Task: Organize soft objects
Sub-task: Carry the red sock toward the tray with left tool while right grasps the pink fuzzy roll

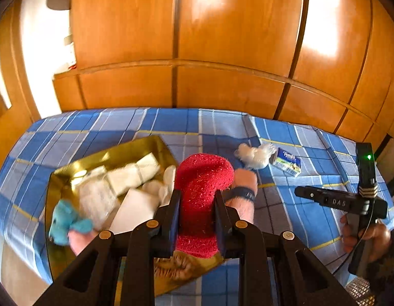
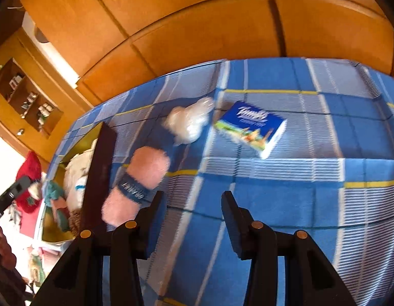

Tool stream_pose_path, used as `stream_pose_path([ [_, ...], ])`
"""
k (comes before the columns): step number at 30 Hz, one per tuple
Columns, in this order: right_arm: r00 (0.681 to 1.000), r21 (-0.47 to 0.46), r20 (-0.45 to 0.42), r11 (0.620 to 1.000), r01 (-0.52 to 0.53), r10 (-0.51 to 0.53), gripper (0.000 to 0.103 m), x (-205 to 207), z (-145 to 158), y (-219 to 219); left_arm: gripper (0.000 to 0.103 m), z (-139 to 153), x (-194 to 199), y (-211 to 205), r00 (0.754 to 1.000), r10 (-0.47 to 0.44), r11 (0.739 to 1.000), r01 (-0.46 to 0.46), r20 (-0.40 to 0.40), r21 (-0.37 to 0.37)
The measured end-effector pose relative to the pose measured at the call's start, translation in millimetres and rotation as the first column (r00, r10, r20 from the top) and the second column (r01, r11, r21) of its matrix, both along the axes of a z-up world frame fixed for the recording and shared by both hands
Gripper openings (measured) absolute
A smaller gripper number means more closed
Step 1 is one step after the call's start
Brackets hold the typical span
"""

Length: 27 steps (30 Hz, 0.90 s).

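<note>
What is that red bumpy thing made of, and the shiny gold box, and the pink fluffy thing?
The red bumpy sock-shaped thing looks like fuzzy knitted fabric: nubbly loops, soft bend. The shiny gold box seems to be glossy foil-covered card or metal; it mirrors light, so I cannot tell which. The pink fluffy roll with a blue band looks like plush fleece: its edges are hairy.

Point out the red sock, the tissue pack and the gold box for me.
red sock [image 1: 200, 193]: left wrist view, on its middle between the fingers.
tissue pack [image 2: 250, 125]: right wrist view, on its printed top face.
gold box [image 1: 135, 150]: left wrist view, on the far wall's inner side.
</note>
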State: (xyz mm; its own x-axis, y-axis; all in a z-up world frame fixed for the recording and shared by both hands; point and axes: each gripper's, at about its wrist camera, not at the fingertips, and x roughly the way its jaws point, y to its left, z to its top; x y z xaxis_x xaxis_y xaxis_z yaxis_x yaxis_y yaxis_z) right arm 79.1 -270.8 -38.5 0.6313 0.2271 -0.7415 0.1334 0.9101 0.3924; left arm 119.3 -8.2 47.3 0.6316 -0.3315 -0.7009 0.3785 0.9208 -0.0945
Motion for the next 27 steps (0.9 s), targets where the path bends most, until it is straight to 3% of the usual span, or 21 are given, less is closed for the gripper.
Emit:
stream_pose_path([
  [6, 0.996, 0.029, -0.014, 0.996, -0.083, 0.084, 0.046, 10, -2, 39, 0.024, -18, -13, 31, 0.997, 0.070, 0.997, -0.070, -0.031, -0.014],
  [9, 0.997, 0.065, -0.011, 0.995, -0.074, 0.075, 0.061, 20, -2, 53, 0.024, -23, -16, 45, 0.993, 0.110, 0.994, -0.110, -0.034, -0.022],
  [14, 0.997, 0.086, -0.066, 0.995, -0.041, 0.046, 0.064, 50, -15, 76, 0.024, -25, -23, 70, 0.987, 0.155, 0.986, -0.156, -0.036, -0.049],
  [19, 0.990, 0.044, -0.136, 0.998, -0.034, 0.039, 0.064, 76, -31, 92, 0.024, -25, -29, 94, 0.979, 0.199, 0.977, -0.201, -0.044, -0.072],
  [20, 0.988, 0.043, -0.147, 0.998, -0.043, 0.049, 0.063, 79, -34, 95, 0.024, -25, -30, 98, 0.977, 0.206, 0.975, -0.209, -0.046, -0.073],
  [23, 0.987, -0.014, -0.147, 0.998, -0.061, 0.058, 0.046, 80, -34, 101, 0.024, -28, -34, 108, 0.973, 0.224, 0.971, -0.228, -0.049, -0.073],
  [27, 0.987, -0.082, -0.135, 0.992, -0.100, 0.089, 0.043, 71, -18, 98, 0.024, -30, -39, 115, 0.969, 0.242, 0.968, -0.244, -0.046, -0.065],
])
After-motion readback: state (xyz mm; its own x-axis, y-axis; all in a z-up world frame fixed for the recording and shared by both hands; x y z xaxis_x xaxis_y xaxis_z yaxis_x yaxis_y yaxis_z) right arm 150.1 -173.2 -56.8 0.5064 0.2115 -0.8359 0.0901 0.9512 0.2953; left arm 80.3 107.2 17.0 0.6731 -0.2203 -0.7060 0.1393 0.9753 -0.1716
